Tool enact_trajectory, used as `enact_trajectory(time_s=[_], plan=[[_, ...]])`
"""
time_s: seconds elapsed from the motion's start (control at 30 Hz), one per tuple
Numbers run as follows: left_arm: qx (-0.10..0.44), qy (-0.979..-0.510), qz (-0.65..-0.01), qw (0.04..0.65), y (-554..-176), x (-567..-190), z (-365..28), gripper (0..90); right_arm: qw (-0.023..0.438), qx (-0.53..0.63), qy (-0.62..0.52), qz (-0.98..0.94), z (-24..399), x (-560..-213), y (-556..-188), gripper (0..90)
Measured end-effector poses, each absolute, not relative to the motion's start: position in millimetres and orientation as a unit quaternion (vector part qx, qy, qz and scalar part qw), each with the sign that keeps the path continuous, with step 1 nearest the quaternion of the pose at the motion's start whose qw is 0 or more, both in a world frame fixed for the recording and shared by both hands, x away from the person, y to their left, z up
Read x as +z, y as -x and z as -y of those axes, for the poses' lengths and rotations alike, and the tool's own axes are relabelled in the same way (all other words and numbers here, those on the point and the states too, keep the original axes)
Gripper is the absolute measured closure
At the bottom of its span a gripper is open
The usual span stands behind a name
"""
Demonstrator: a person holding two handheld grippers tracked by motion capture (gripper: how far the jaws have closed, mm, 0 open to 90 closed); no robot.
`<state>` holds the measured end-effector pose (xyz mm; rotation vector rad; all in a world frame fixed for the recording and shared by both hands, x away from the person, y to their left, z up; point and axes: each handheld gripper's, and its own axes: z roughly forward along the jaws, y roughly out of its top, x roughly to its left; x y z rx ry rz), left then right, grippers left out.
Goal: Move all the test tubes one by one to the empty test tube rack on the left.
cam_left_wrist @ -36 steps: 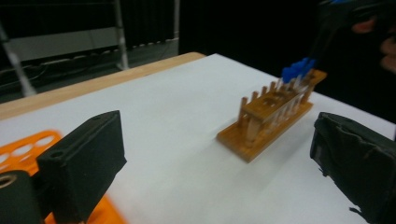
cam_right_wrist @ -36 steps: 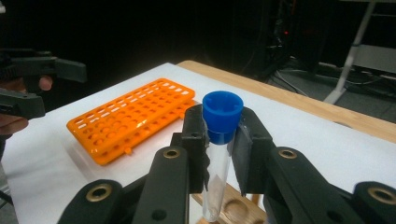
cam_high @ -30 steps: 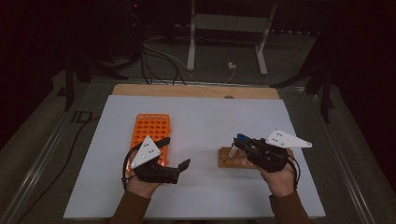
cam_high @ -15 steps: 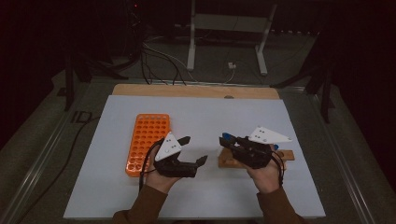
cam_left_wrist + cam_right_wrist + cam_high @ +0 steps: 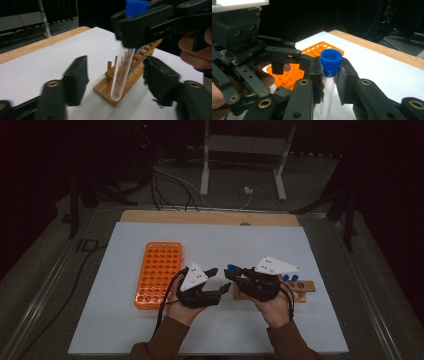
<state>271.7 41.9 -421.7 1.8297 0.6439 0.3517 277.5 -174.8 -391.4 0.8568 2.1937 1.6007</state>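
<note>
On the white table mat (image 5: 125, 330), right gripper (image 5: 231, 273) clamps a blue-capped test tube (image 5: 329, 82); left gripper (image 5: 116, 82) jaws, just closing, straddle its lower end without touching.

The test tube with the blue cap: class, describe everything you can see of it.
The test tube is clear, glass or plastic, round-bottomed, apparently empty, with a ribbed blue cap. It hangs roughly upright, clamped just below the cap by the right gripper. The left gripper has been closing around its lower part, not yet touching.
</note>
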Motion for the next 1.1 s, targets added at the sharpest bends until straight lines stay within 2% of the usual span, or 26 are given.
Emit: enact_trajectory(time_s=[0.07, 0.1, 0.17, 0.23, 0.27, 0.47, 0.77, 0.8, 0.83, 0.87, 0.93, 0.97, 1.0, 1.03, 1.07, 1.1], plan=[[0.146, -0.776, -0.267, 0.553, -271.6, -421.6, -40.7, 49.2, 0.144, 0.555, -0.298, -0.763, 173.2, -392.2, -277.2, 76.7], [0.143, -0.777, -0.264, 0.553, -271.9, -421.8, -40.4, 55.5, 0.141, 0.556, -0.296, -0.764, 172.2, -392.9, -277.3, 76.7], [0.139, -0.778, -0.262, 0.554, -272.1, -422.1, -39.8, 60.7, 0.14, 0.556, -0.295, -0.765, 171.4, -392.9, -277.2, 76.7], [0.137, -0.778, -0.26, 0.555, -272.2, -422.1, -39.5, 62.0, 0.14, 0.555, -0.294, -0.765, 171.3, -392.7, -277.1, 76.7], [0.135, -0.778, -0.258, 0.556, -272.0, -421.9, -39.3, 66.0, 0.139, 0.554, -0.293, -0.767, 171.0, -392.7, -276.9, 76.7], [0.137, -0.782, -0.253, 0.554, -272.1, -421.1, -38.9, 73.0, 0.134, 0.555, -0.293, -0.767, 171.2, -393.3, -277.2, 76.7], [0.139, -0.784, -0.248, 0.553, -272.0, -419.7, -36.9, 76.6, 0.128, 0.558, -0.293, -0.766, 173.5, -393.0, -278.2, 75.6], [0.14, -0.784, -0.248, 0.551, -272.7, -419.4, -37.1, 76.8, 0.124, 0.563, -0.295, -0.762, 175.7, -392.9, -278.9, 66.5], [0.141, -0.784, -0.25, 0.551, -273.3, -419.4, -37.5, 76.8, 0.124, 0.563, -0.295, -0.762, 175.7, -392.9, -278.9, 66.5], [0.143, -0.783, -0.254, 0.55, -274.7, -419.5, -38.9, 76.9, 0.13, 0.565, -0.297, -0.758, 178.1, -391.9, -278.7, 55.7], [0.145, -0.783, -0.257, 0.547, -276.0, -419.3, -41.2, 76.9, 0.135, 0.568, -0.299, -0.755, 180.9, -390.4, -278.5, 45.1], [0.145, -0.783, -0.257, 0.547, -276.0, -419.3, -41.2, 76.9, 0.135, 0.568, -0.299, -0.755, 180.9, -390.4, -278.5, 45.1], [0.146, -0.783, -0.259, 0.547, -276.6, -419.2, -42.4, 76.9, 0.137, 0.569, -0.301, -0.752, 182.8, -389.7, -278.8, 39.8], [0.148, -0.782, -0.261, 0.546, -277.1, -418.9, -43.8, 76.9, 0.145, 0.574, -0.31, -0.744, 187.8, -388.4, -278.9, 29.7], [0.15, -0.781, -0.262, 0.546, -277.6, -418.6, -45.3, 76.9, 0.145, 0.574, -0.31, -0.744, 187.8, -388.4, -278.9, 29.7], [0.151, -0.78, -0.264, 0.547, -278.1, -418.4, -46.8, 76.9, 0.153, 0.573, -0.319, -0.739, 192.7, -387.3, -279.2, 20.3]])
